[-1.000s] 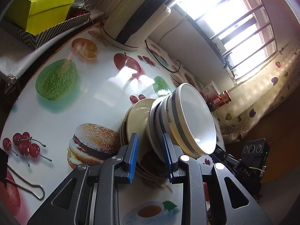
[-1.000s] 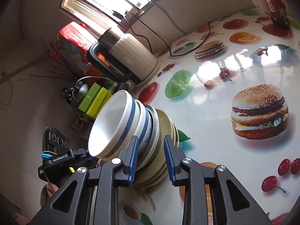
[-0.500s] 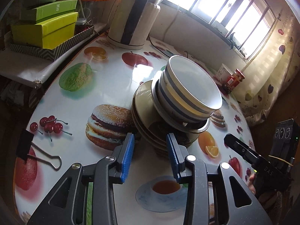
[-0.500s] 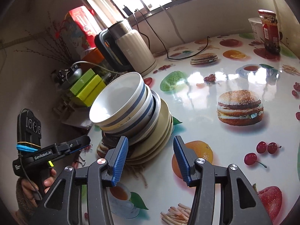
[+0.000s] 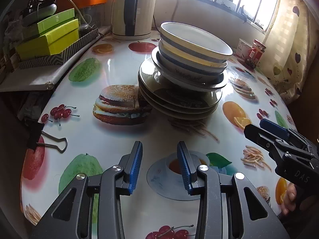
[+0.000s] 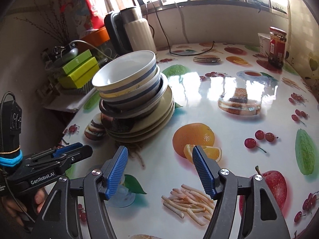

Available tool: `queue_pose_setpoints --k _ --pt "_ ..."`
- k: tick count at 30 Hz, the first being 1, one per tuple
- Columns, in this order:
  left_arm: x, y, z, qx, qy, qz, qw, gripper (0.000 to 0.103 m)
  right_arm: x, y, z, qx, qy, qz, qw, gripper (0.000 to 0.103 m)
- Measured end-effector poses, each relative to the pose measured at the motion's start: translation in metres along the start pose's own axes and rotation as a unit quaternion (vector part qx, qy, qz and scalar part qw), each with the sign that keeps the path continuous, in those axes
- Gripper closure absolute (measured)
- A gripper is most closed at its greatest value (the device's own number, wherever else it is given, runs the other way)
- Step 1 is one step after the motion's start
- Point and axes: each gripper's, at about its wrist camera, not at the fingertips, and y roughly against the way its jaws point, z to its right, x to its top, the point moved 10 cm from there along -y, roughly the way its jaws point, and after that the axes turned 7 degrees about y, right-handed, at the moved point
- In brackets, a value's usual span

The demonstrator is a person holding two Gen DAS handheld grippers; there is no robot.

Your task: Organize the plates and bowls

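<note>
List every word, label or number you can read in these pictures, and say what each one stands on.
"GenRobot.AI": on the side of the left gripper, in the right wrist view.
"DAS": on the body of the right gripper, in the left wrist view.
Too small or blurred to read: the jar label, the mark on the green box, the writing on the lower bowl.
</note>
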Motion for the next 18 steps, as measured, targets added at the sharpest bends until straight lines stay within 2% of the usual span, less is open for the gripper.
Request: queue_pose_setpoints --k 14,18 --pt "-0.02 -0.003 0.002 0.041 -0.013 -0.002 0.9991 0.066 -0.028 -0.007 -0.004 -0.06 0.021 -0.031 0.998 0.03" --pt "-0.025 -0.007 0.004 0.044 -0.014 -0.009 0.9989 0.066 -0.033 -0.006 -0.005 -0.075 0.026 -0.037 0.996 0.024"
